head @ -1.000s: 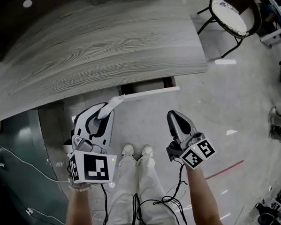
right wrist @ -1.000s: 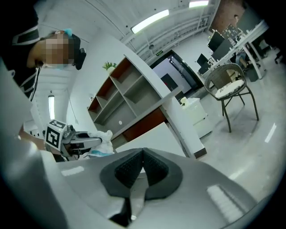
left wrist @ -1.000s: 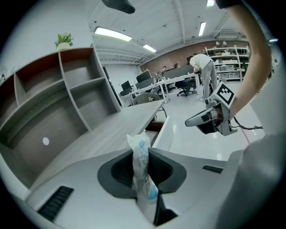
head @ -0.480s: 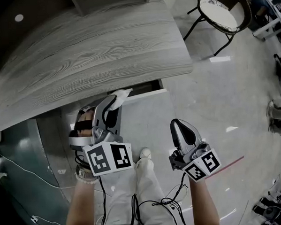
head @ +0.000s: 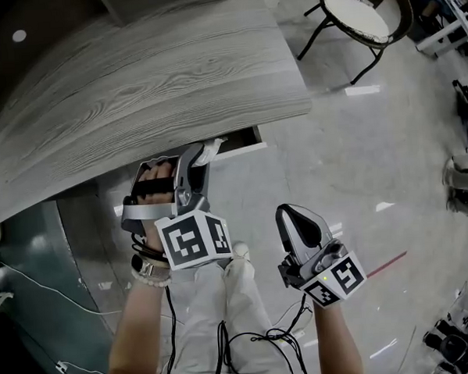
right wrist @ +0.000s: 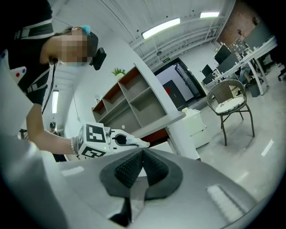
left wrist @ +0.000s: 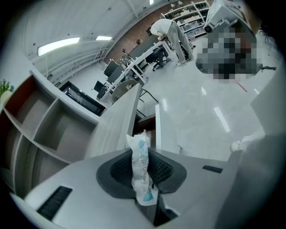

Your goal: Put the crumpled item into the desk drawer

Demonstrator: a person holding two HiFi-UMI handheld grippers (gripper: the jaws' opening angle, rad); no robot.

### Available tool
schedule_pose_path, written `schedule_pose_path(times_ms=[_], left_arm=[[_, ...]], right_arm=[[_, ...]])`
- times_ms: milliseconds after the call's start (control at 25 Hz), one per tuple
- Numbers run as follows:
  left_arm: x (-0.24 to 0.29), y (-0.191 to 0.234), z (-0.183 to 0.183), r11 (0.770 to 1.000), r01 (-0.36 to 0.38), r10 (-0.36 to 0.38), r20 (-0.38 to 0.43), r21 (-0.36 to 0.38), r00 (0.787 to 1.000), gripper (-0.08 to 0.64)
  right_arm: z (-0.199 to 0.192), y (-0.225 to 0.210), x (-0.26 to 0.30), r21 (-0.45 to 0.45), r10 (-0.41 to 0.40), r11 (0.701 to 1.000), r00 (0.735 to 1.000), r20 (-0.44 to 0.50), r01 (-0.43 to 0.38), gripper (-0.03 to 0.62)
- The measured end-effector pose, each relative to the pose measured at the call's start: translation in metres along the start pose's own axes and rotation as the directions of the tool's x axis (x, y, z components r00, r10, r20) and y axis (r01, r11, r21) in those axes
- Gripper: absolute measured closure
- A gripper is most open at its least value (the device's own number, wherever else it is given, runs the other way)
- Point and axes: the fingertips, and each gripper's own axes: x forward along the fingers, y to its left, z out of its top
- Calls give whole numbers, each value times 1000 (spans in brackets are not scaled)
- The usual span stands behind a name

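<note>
The crumpled item (left wrist: pixel 140 167), a white wrapper with blue print, stands pinched between my left gripper's pads. My left gripper (head: pixel 197 158) is shut on it, and its white tip (head: pixel 210 151) pokes out at the edge of the drawer. The drawer (head: pixel 243 140) stands partly open under the grey wood desk (head: pixel 150 77). In the left gripper view the drawer's white front (left wrist: pixel 163 127) lies straight ahead of the item. My right gripper (head: pixel 292 212) hangs lower right, jaws shut on nothing. Seen from the right gripper (right wrist: pixel 142 153), the left gripper (right wrist: pixel 105 141) holds the item (right wrist: pixel 136 143) beside the desk.
A round-seated chair (head: pixel 358 15) stands on the pale floor beyond the desk's right end. An open shelf unit (right wrist: pixel 129 105) sits on the desk and a white cabinet (right wrist: pixel 194 125) stands under it. The person's legs and a shoe (head: pixel 239 255) are below, with cables trailing.
My left gripper has carried the crumpled item forward and right, up to the open drawer's edge. The right gripper has stayed shut in about the same place.
</note>
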Motion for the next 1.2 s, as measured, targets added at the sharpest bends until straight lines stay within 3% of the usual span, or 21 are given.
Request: schedule_pose_path(times_ms=[280,640,920,960,1080,1200], left_arm=[[7,-9,3,999,38,-38,1,-23,999,494],[0,-13,8,994,79,-76,41,-80,996,409],[-13,-12,9,988,69,-59,77,-141,995,396],[-17,-12,10,984,67,-53,87,-166,995,400],[-34,-2,8,962,67,-32,133,-264,991,503],[-63,14,9,913,87,-8,197,-398,980,549]], right_arm=[[-2,-3,-5,-40,-16,999,1000,-17,16,583],[-8,-2,-9,-51,-36,998,999,-37,34,583],[-5,3,-12,-101,-55,994,997,-46,51,583],[-3,3,-12,-126,-65,990,997,-52,58,583],[11,10,-8,-206,-106,974,993,-46,94,583],[33,25,-5,-287,-129,951,991,-34,114,583]])
